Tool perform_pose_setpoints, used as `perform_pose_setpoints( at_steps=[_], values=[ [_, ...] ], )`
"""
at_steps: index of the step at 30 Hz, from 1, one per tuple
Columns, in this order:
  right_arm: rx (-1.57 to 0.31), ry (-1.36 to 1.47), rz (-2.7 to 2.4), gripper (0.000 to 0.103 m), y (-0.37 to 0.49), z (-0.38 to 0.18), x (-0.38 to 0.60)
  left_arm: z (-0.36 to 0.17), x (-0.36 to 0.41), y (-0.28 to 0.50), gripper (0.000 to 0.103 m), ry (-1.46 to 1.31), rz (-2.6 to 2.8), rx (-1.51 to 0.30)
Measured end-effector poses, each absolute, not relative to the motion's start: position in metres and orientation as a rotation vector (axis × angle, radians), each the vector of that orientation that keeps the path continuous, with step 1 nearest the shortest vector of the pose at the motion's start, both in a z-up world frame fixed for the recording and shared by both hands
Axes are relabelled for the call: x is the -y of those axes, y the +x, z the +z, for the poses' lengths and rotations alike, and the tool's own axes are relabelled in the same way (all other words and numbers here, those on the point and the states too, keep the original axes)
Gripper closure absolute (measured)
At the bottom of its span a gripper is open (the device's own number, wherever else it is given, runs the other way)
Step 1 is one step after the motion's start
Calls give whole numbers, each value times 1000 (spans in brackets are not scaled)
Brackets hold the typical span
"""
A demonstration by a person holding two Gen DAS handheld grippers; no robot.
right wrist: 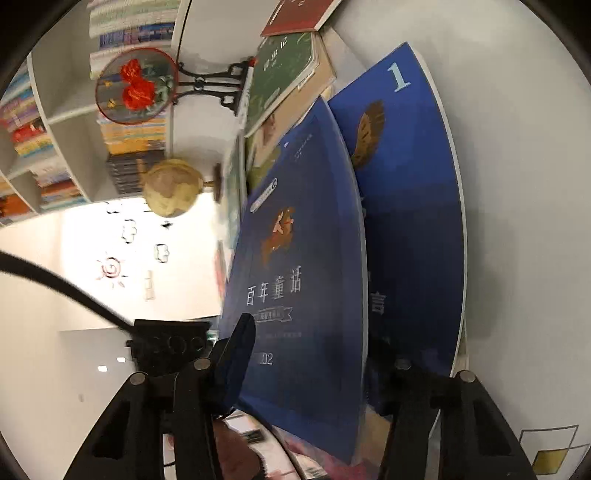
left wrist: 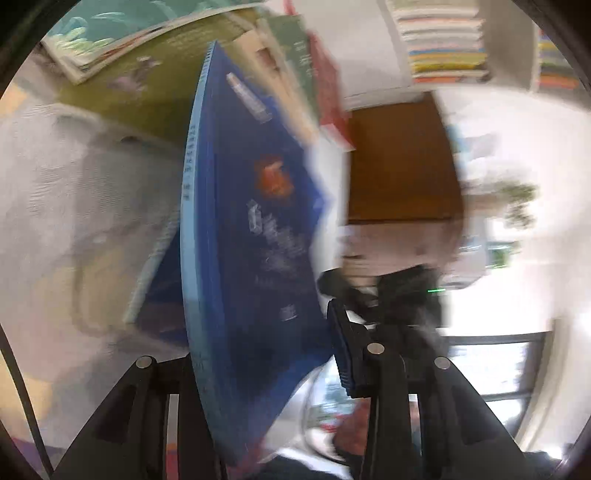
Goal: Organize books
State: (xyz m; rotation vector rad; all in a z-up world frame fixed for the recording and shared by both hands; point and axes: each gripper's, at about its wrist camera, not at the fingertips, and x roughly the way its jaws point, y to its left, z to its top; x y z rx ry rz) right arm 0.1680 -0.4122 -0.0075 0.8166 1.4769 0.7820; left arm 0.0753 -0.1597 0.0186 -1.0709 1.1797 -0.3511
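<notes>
Both views are rolled strongly to one side, so the shelves and the room look turned over.

The left gripper (left wrist: 266, 354) points forward and a little down. Its jaws stand close together, with a dark blue book (left wrist: 255, 236) between them. The ribbed pad of one finger (left wrist: 345, 354) lies just beside the cover, but the picture is blurred by motion and I cannot tell if the pads press on it. The writing on this cover and on its pale blue spine is too smeared to read.

The right gripper (right wrist: 314, 365) is also narrow, and the same kind of dark blue book stands between its jaws. One blue finger (right wrist: 236, 365) touches the front cover near the bottom edge. The other finger is hidden behind the books, so a firm grip cannot be confirmed. The front cover (right wrist: 295, 266) shows the title 百年童话 and the number 02 below it.

Directly behind it, further from the visible finger, stands a second blue book (right wrist: 410, 192) with a big "1" in its corner. Ahead of the gripper, beyond both, lie a green book (right wrist: 284, 74) with Chinese writing I cannot read surely and a red book (right wrist: 295, 16). To the side of the tool there is a round embroidered fan (right wrist: 136, 85) on a stand, a globe (right wrist: 171, 188) and shelves full of books (right wrist: 129, 22).
</notes>
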Motion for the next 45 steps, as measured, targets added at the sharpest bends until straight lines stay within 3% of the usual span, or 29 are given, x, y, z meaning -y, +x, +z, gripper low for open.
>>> perform_pose_setpoints(
  at_steps=[2, 5, 16, 22, 35, 45],
  values=[
    [-1446, 716, 765, 70, 168, 0, 406, 16, 163, 75, 63, -988, -298, -1226],
    [-1409, 578, 731, 72, 165, 11, 399, 15, 158, 71, 62, -919, -250, -1237],
    [-1118, -185, 616, 72, 108, 62, 339, 45, 180, 76, 60, -507, -221, -1217],
    [-988, -391, 587, 72, 73, 78, 338, 63, 195, 55, 60, -392, -243, -1160],
    [-890, -375, 689, 72, -11, 113, 355, 102, 214, -19, 60, -408, -215, -1046],
    [-823, -282, 778, 72, -54, 132, 332, 136, 177, -79, 60, -420, -124, -971]
  ],
)
